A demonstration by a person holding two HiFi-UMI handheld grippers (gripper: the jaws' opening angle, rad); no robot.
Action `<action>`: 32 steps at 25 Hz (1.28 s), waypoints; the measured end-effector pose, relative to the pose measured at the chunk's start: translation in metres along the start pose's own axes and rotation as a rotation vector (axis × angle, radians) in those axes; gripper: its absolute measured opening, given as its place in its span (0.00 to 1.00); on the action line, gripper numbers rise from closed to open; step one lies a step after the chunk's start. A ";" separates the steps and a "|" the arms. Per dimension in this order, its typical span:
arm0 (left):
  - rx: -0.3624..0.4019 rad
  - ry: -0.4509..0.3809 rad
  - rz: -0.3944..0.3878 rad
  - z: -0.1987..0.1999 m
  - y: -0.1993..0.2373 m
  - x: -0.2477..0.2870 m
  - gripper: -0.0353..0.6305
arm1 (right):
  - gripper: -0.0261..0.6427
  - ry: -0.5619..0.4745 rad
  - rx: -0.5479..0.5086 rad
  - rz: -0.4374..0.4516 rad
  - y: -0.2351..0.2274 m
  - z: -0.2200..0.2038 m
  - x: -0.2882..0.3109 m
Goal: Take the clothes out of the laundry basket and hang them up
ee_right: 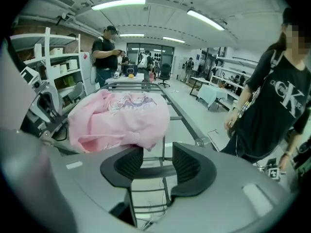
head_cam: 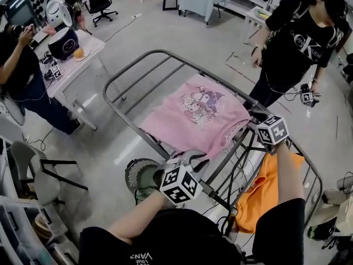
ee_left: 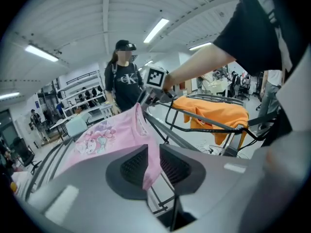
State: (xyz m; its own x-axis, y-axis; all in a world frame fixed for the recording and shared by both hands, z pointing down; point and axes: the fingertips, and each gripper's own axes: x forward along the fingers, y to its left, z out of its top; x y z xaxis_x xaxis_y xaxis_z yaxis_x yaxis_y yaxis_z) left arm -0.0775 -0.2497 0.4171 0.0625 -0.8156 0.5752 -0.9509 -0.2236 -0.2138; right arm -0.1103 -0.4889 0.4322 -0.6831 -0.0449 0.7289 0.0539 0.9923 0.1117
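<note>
Fabric of the pink shirt (ee_left: 107, 135) is hanging clenched in the left tongs (ee_left: 153, 165); right tongs (ee_right: 158, 165) are gaping, released.

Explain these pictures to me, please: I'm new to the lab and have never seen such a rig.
There is no robot here: a person holds a two-jaw gripper in each hand. One picture comes from a camera on the person's head, looking down. The other two come from cameras riding on the grippers. Below stands a metal drying rack with a pink T-shirt spread over it and an orange garment hanging at its right. The left gripper pinches the shirt's edge. The right gripper is open, close by the shirt, holding nothing.
</note>
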 end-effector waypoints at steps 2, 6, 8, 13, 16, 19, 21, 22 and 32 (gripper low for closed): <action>-0.019 -0.010 0.049 -0.007 0.017 -0.012 0.16 | 0.33 0.030 0.005 -0.016 -0.002 -0.006 -0.006; -0.058 -0.036 0.147 -0.022 0.053 -0.037 0.23 | 0.34 -0.044 0.041 -0.084 -0.008 0.002 -0.032; -0.073 -0.056 0.190 -0.028 0.069 -0.049 0.25 | 0.34 -0.110 0.055 -0.127 -0.006 0.015 -0.046; -0.075 -0.128 0.247 -0.030 0.098 -0.077 0.27 | 0.34 -0.302 0.181 -0.192 0.016 0.050 -0.085; -0.065 -0.177 0.250 -0.029 0.111 -0.095 0.27 | 0.34 -0.408 0.244 -0.226 0.041 0.069 -0.109; -0.054 -0.222 0.243 -0.030 0.121 -0.112 0.27 | 0.34 -0.509 0.312 -0.253 0.071 0.084 -0.129; -0.046 -0.245 0.232 -0.031 0.128 -0.124 0.27 | 0.34 -0.571 0.355 -0.282 0.093 0.093 -0.140; -0.042 -0.256 0.221 -0.032 0.131 -0.130 0.27 | 0.34 -0.592 0.368 -0.304 0.104 0.096 -0.145; -0.025 -0.381 0.121 -0.044 0.157 -0.170 0.27 | 0.34 -0.628 0.463 -0.569 0.210 0.084 -0.167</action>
State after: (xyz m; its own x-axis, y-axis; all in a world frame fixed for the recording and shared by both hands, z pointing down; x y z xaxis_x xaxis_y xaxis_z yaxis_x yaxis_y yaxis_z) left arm -0.2507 -0.1225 0.3207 0.0534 -0.9759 0.2116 -0.9651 -0.1048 -0.2398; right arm -0.0458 -0.2631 0.2774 -0.7907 -0.5963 0.1384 -0.6060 0.7945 -0.0391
